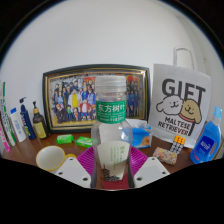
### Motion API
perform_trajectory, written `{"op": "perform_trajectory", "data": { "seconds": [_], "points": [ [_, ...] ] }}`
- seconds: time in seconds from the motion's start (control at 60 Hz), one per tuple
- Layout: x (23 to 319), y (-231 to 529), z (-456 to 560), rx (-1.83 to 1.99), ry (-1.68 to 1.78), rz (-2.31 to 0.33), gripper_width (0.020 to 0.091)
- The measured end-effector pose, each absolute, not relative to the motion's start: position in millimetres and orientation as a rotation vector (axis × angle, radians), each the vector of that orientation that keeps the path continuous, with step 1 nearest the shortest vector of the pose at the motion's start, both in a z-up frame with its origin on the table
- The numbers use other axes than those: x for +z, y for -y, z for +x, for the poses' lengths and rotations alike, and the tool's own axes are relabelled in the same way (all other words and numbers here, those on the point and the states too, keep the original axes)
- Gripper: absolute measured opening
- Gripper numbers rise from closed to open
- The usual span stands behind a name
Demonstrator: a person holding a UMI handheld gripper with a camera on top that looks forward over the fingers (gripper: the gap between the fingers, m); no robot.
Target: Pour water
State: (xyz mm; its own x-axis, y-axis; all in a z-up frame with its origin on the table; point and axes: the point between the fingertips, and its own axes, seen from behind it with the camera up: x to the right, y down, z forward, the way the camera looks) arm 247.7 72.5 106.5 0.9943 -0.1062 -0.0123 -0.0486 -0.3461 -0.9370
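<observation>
The water bottle [111,135] stands upright right between the jaws [112,172], green cap on top, clear body with a green label, filling the space ahead. The jaws look pressed onto its lower body from both sides, pinching it, though the contact line itself is hard to read through the clear plastic. Here's the worry: that wall is thin and soft, so a hard squeeze could buckle it, and a loose one could let it slide once tipped. The cap appears on, so no water comes out until it's off.

Just beyond the jaws on the tabletop [30,172] sits a yellow lid-like disc [49,157] to one side and small packets [168,153] to the other; a swinging bottle could knock either. Further back, a framed photo [80,98], a white gift bag [182,100], a blue spray bottle [209,137] and some tubes [22,120]. Spilled water would reach those. I can't spot a cup to pour into.
</observation>
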Motion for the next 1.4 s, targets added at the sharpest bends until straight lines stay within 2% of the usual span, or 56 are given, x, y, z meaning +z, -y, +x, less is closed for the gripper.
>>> {"op": "perform_trajectory", "data": {
  "seconds": [0.25,0.317,0.417,0.483,0.533,0.567,0.617,0.683,0.833,1.2,1.317,1.4],
  "points": [
    [47,-63,257,-0.051,-0.118,-2.018,0.0431],
    [46,-60,257,-0.059,-0.105,-2.003,0.0442],
    [46,-58,256,-0.064,-0.101,-1.986,0.0507],
    [43,-56,257,-0.059,-0.112,-2.004,0.0572],
    [39,-51,255,-0.054,-0.110,-2.038,0.0727],
    [38,-46,254,-0.052,-0.111,-2.054,0.0870],
    [42,-40,253,-0.053,-0.113,-2.057,0.0829],
    [53,-27,251,-0.074,-0.126,-2.059,0.0870],
    [81,15,236,-0.102,-0.141,-2.086,0.0854],
    [181,172,144,-0.092,-0.059,-2.115,0.0851],
    [202,206,122,-0.093,-0.028,-2.099,0.0853],
    [207,226,113,-0.078,-0.040,-2.108,0.0854]
  ]
}}
